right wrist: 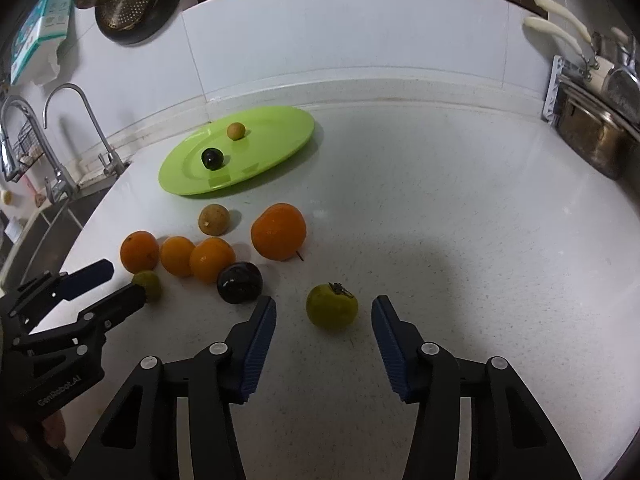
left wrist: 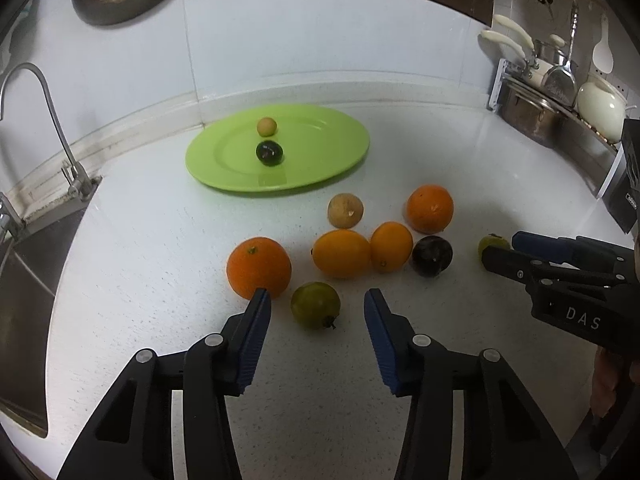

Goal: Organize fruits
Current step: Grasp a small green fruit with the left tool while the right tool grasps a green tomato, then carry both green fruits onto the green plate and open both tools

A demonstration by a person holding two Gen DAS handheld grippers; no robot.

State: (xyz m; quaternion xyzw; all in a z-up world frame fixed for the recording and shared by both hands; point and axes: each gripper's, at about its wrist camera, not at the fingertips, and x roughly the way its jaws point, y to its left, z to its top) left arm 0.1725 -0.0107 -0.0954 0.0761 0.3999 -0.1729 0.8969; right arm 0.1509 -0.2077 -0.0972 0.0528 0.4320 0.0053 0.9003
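Green fruit half behind left gripper

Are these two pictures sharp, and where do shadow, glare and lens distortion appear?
Left wrist view: sharp at the centre, the counter edge bows strongly, dark corners, a faint sheen on the green plate. Right wrist view: equally curved, a broad soft shadow falls on the counter beyond the green fruit, and highlights glint on the dark fruit.

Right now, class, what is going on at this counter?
A person holds a gripper in each hand over fruit scattered on a white counter. The left gripper has its jaws open around one green fruit, the right gripper around another green fruit; neither is gripped. A green plate already holds a dark fruit and a small yellowish one.
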